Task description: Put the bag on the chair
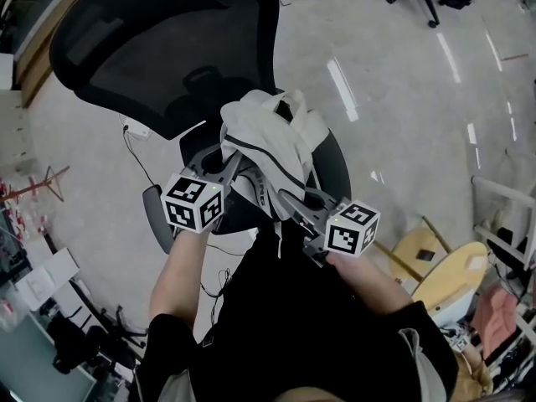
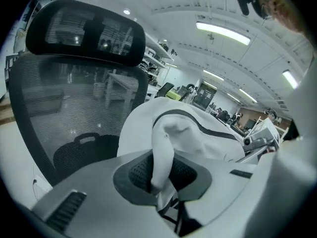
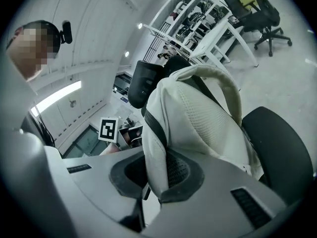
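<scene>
The white bag (image 1: 266, 153), trimmed with dark bands, is crumpled and bunched upright over the black seat of the mesh-backed chair (image 1: 142, 48), in front of its backrest.

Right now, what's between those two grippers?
The white bag, bunched over the chair seat, with its fabric between the jaws of the left gripper and the right gripper; the head view shows it.

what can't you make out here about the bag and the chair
- Whether the bag touches the seat: in the head view the bag, left gripper and right gripper cover the contact; in both gripper views the gripper bodies hide the bag's underside.
- Chair base: head view, hidden under the seat and the person.
</scene>
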Tool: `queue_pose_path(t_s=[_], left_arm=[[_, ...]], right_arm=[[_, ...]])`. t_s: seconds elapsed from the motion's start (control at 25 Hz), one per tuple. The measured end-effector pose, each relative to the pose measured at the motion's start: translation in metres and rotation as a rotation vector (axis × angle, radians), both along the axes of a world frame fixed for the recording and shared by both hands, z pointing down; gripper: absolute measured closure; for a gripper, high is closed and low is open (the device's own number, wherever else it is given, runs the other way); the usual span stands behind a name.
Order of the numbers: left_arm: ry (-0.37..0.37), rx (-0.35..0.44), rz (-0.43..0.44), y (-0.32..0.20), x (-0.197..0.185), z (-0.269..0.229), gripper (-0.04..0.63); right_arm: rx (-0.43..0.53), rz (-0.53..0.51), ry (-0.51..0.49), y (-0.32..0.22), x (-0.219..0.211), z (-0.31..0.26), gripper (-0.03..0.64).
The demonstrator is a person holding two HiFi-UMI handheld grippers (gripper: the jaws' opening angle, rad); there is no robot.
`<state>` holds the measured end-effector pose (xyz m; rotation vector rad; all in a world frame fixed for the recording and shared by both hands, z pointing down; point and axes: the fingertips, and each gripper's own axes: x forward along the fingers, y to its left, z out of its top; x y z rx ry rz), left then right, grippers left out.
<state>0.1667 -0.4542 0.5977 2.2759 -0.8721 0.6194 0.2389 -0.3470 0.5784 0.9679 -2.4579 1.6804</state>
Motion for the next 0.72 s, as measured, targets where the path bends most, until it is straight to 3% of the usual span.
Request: queue_pose_path(t_s=[0.72], left_arm=[[0.005, 0.063, -0.051, -0.066, 0.005, -0.019, 0.546]], right_arm=[[0.080, 0.032, -0.009, -0.078, 0.015, -0.017, 0.577]])
